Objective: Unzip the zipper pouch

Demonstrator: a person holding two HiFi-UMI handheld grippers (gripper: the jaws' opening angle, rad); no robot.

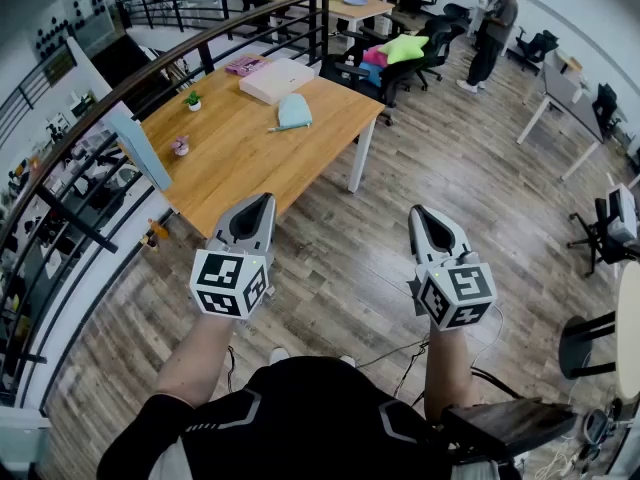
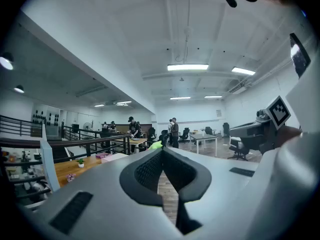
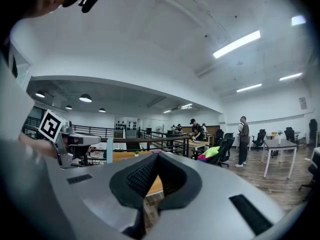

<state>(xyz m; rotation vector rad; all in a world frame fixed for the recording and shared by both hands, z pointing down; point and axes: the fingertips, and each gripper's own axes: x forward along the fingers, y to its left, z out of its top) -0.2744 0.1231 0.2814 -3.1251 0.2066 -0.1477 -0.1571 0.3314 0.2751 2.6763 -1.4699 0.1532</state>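
Haven't really started yet, left gripper (image 1: 265, 202) and right gripper (image 1: 419, 212) are both closed on nothing, well back from the wooden table (image 1: 230, 158) where the light-blue zipper pouch (image 1: 294, 111) sits, so the next move is probably walking over.

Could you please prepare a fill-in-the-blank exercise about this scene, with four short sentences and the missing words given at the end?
1. The left gripper and the right gripper both have their jaws ____, with nothing between them.
2. The zipper pouch lying on the table is light ____ in colour.
3. The pouch is held by ____ gripper.
4. The table top is made of ____.

Missing words: shut; blue; neither; wood.
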